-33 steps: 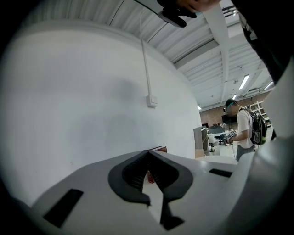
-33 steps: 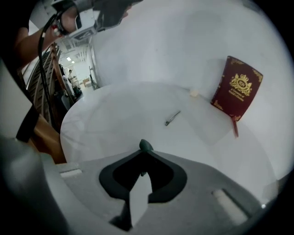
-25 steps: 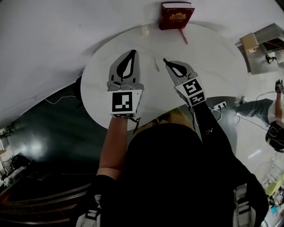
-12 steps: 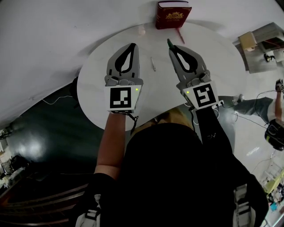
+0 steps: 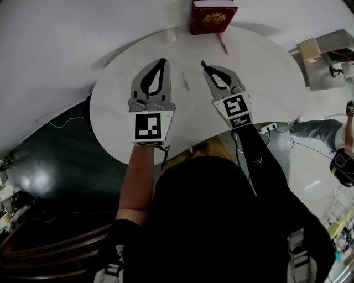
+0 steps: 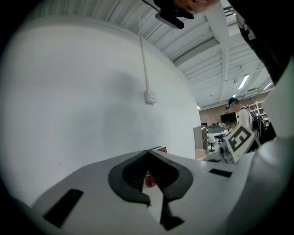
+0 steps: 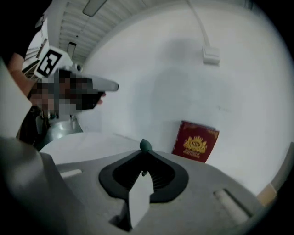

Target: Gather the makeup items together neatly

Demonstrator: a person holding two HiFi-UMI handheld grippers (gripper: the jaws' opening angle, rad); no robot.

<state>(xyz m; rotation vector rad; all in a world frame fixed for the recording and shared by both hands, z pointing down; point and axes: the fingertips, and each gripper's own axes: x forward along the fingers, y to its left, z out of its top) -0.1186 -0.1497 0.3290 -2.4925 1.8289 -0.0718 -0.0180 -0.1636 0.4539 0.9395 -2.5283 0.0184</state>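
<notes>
On the table (image 5: 265, 83), gathering looks partly done. One red box (image 5: 213, 16) stands at the far edge. The left gripper (image 5: 161, 61) has its jaws together, empty. The right gripper (image 5: 205, 67) clamps one green-tipped liner (image 7: 145, 145). One red pencil (image 5: 222, 43) and one pale pot (image 5: 172, 37) lie near the box, and one white stick (image 5: 186, 80) lies mid-table, apart.

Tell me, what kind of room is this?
Probably a big workshop or lab hall, not a home: a high ceiling with strip lights, a power strip on the floor, and screens far off.
</notes>
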